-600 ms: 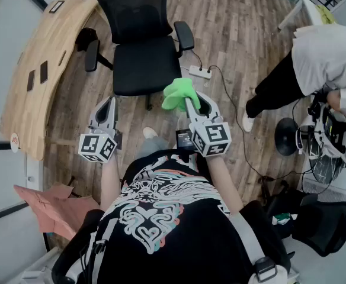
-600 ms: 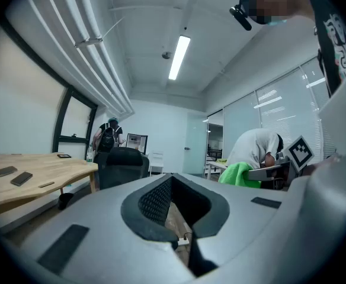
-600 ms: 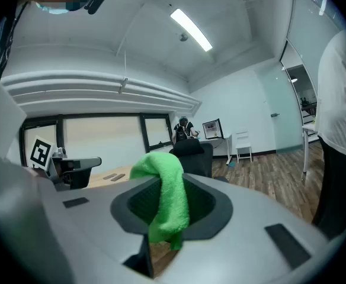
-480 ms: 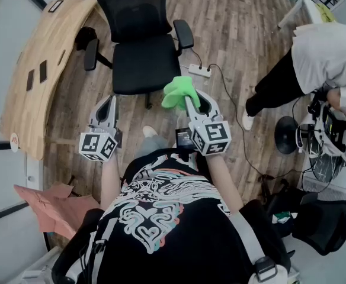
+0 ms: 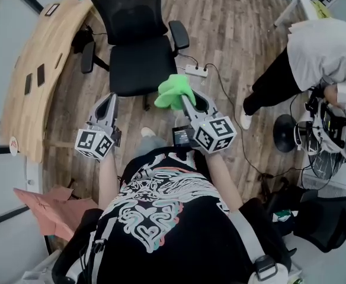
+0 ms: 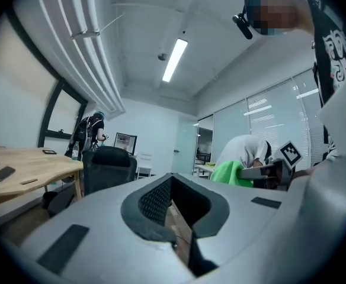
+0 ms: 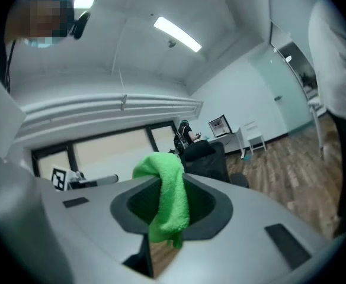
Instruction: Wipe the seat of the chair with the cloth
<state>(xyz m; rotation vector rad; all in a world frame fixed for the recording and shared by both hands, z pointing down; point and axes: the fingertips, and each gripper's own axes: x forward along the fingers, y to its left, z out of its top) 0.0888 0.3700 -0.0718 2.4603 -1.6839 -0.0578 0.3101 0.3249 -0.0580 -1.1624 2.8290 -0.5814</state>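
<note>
A black office chair stands ahead of me on the wood floor, its seat (image 5: 140, 67) bare and its mesh back (image 5: 128, 7) beyond it. My right gripper (image 5: 183, 101) is shut on a bright green cloth (image 5: 173, 92) that hangs just short of the seat's front right corner. In the right gripper view the cloth (image 7: 167, 197) drapes over the closed jaws of that gripper (image 7: 161, 185), with the chair (image 7: 206, 155) behind. My left gripper (image 5: 109, 103) is held level at the left, short of the seat, shut and empty. Past the left gripper (image 6: 172, 181), its own view shows the chair (image 6: 108, 165).
A curved wooden desk (image 5: 39, 64) runs along the left. A white power strip (image 5: 196, 71) and its cable lie on the floor right of the chair. A person in a white top (image 5: 322, 49) bends over at the right, near a stool base (image 5: 288, 136) and another black chair (image 5: 321, 222).
Both grippers have edged a little toward the chair, and the right one carried the green cloth slightly left and forward. The grip on the cloth is unchanged.
</note>
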